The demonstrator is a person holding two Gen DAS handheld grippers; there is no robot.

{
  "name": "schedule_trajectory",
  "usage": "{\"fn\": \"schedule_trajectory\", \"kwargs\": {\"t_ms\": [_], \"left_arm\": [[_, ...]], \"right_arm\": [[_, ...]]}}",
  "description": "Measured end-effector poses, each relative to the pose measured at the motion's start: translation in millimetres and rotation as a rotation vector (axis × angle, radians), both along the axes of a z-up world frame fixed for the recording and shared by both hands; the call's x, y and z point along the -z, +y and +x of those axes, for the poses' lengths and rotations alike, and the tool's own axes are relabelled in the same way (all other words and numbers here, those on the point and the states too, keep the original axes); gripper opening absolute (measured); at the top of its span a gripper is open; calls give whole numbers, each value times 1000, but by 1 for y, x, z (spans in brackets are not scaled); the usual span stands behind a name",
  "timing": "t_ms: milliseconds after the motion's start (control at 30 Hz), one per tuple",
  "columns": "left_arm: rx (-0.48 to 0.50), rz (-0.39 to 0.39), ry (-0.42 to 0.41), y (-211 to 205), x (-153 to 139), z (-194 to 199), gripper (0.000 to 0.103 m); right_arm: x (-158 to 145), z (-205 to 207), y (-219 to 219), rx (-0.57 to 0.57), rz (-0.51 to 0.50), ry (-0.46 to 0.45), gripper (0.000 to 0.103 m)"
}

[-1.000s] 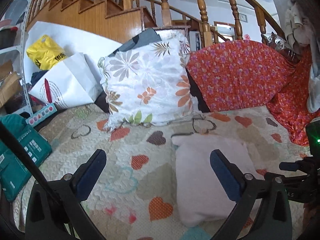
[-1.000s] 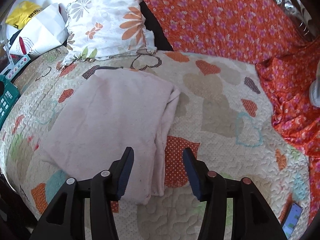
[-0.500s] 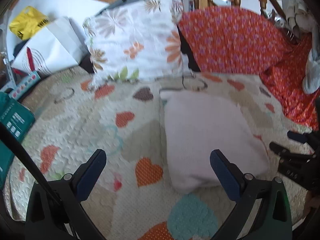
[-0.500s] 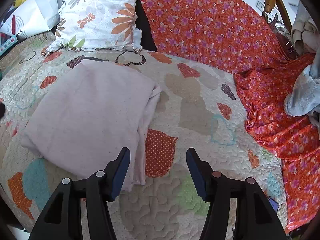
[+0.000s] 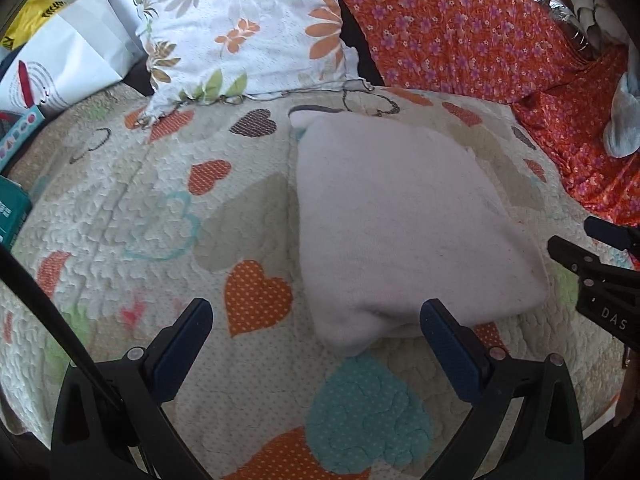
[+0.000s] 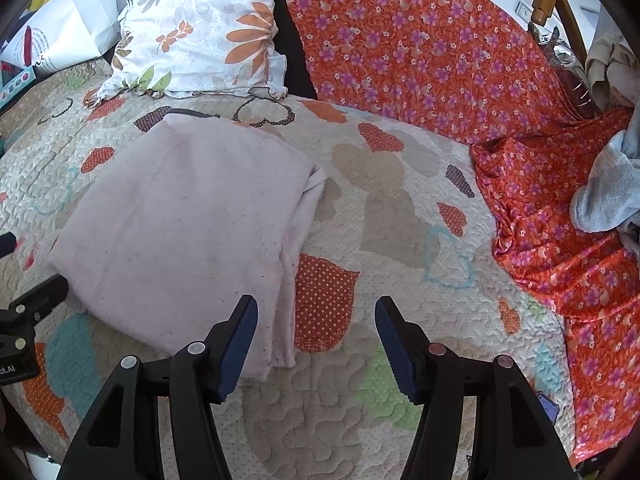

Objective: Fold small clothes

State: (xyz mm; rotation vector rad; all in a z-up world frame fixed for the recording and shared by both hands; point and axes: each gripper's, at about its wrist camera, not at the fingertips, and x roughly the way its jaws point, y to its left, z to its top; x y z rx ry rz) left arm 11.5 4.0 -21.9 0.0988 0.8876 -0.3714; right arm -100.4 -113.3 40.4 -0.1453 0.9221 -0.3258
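The left hand-held gripper [image 5: 316, 332] stands spread wide, nothing between its blue pads. Just ahead of it, the near corner of the folded pale pink garment [image 5: 400, 216] lies between the fingers' lines, not pinched; its right finger overlaps the garment's near edge in view, contact uncertain.

The right hand-held gripper [image 6: 316, 340] has its jaws opening, with only quilt [image 6: 400, 240] between them. Its left finger sits just beside the garment's [image 6: 188, 232] near right corner; the pads do not press on the cloth. An orange dotted heart patch [image 6: 324, 300] lies directly ahead of the gap.

The garment lies flat on the heart-patterned quilt, folded into a rough rectangle, with layered edges visible along its right side. It sits ahead and left of the right hand-held gripper, ahead and right of the left one.

Beyond the garment, a floral pillow [image 6: 200, 28] leans at the quilt's far edge. To its right, an orange flowered cloth [image 6: 440, 60] drapes down and along the right side. A pale blue cloth [image 6: 612, 188] rests on it, far right. A white paper bag [image 5: 68, 60] stands far left.
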Motion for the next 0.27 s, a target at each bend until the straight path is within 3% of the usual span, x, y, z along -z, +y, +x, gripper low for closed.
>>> {"fn": "schedule_trajectory", "kwargs": {"t_ms": [267], "left_arm": [[-5, -25, 22, 3, 2, 4, 103]], "right_arm": [[2, 2, -1, 4, 9, 3, 69]]}}
